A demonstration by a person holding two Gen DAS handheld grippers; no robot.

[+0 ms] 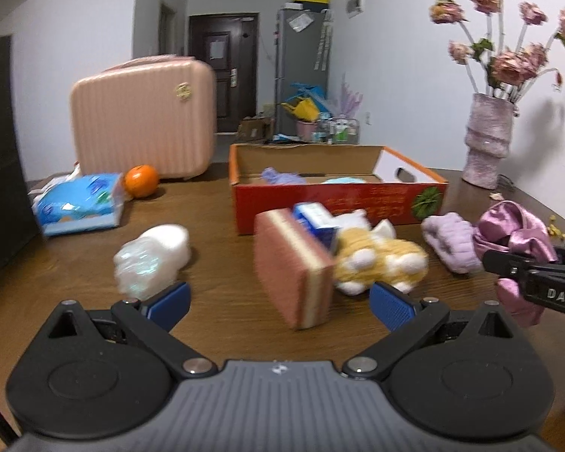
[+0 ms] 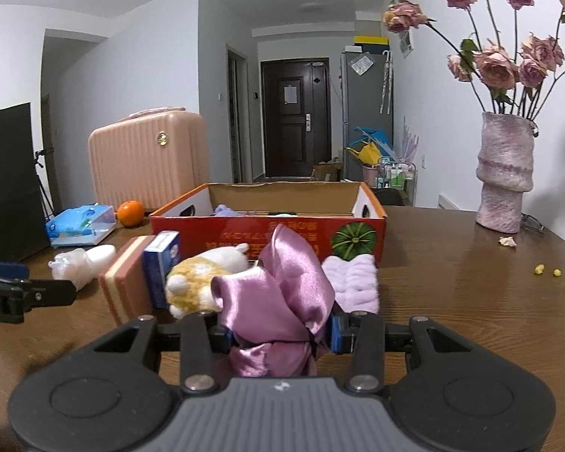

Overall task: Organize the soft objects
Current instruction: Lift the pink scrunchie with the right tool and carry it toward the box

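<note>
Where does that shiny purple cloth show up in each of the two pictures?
Left wrist view: the purple cloth is at the far right edge, held in the right tool.
Right wrist view: the cloth is bottom centre, clamped in that tool.
Shared landmark: the red box behind it.

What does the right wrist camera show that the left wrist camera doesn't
Only the right wrist view shows yellow crumbs on the table and the right gripper pinching the pink satin cloth. Only the left wrist view shows the open left gripper. Both share the red box, plush toy, sponge and vase.
</note>
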